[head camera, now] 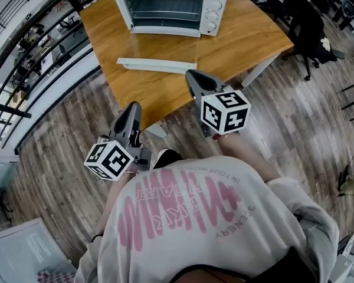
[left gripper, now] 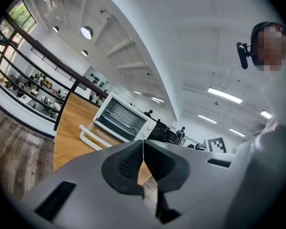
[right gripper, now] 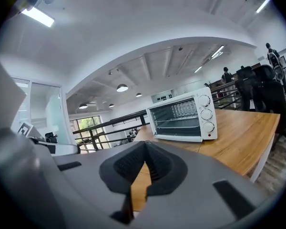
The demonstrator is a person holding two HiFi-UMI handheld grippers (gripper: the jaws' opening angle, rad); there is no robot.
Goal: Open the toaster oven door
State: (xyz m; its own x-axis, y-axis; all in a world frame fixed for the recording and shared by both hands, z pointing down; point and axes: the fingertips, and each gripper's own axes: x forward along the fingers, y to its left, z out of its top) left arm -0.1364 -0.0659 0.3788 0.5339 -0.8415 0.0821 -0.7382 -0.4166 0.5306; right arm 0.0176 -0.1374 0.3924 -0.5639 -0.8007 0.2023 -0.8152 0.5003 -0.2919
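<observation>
A white toaster oven (head camera: pixel 171 6) stands at the far side of a wooden table (head camera: pixel 248 37). Its glass door hangs open, lying flat toward me, with the white handle bar (head camera: pixel 156 65) at its front edge. The racks inside show through the opening. My right gripper (head camera: pixel 193 75) sits just in front of the handle's right end, jaws shut on nothing. My left gripper (head camera: pixel 131 109) hovers lower, off the table's near edge, also shut and empty. In the left gripper view the oven (left gripper: pixel 121 116) and handle (left gripper: pixel 92 140) lie ahead past the closed jaws (left gripper: pixel 143 144). The right gripper (right gripper: pixel 144 159) faces the oven (right gripper: pixel 181 116).
The table's near corner points toward me over a wood-plank floor (head camera: pixel 65 158). A black railing (head camera: pixel 23 46) runs along the left. Black office chairs (head camera: pixel 310 22) stand to the right of the table.
</observation>
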